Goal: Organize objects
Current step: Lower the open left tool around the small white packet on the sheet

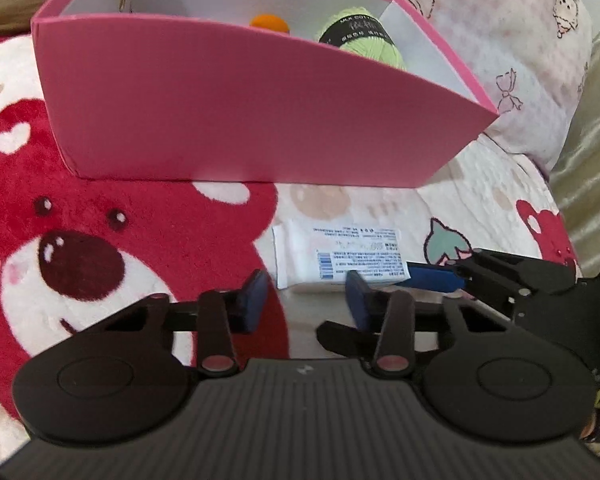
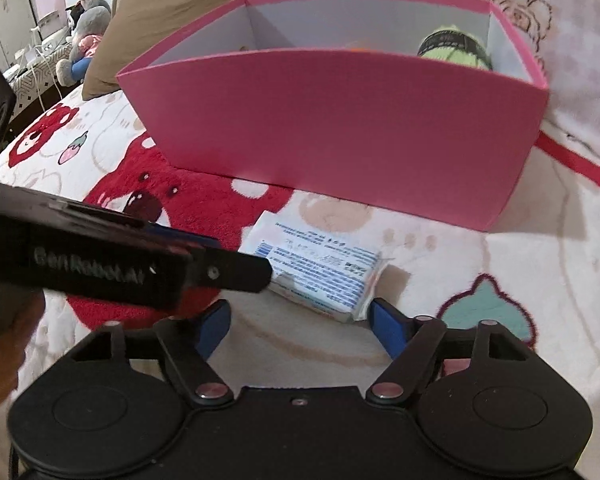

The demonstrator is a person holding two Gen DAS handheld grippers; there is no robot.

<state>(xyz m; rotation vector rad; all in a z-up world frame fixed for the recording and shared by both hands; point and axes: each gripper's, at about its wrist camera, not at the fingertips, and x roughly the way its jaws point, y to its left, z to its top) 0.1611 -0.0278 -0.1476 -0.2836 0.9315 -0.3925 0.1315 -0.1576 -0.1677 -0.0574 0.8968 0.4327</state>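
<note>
Though both tools (image 1: 306,300) (image 2: 296,322) gape around the tissue pack (image 1: 336,258), gripping nothing, its near edge hides.

A white tissue pack (image 1: 340,258) with blue print lies flat just before the pink box (image 1: 256,120), which holds green yarn (image 1: 360,34) and an orange ball (image 1: 270,23).

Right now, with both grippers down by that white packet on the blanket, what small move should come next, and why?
Probably close the right gripper on the white packet and lift it. The packet lies on the blanket just ahead of the open fingers, and the pink box behind it already holds a green ball of yarn, so the packet likely belongs there too.
</note>
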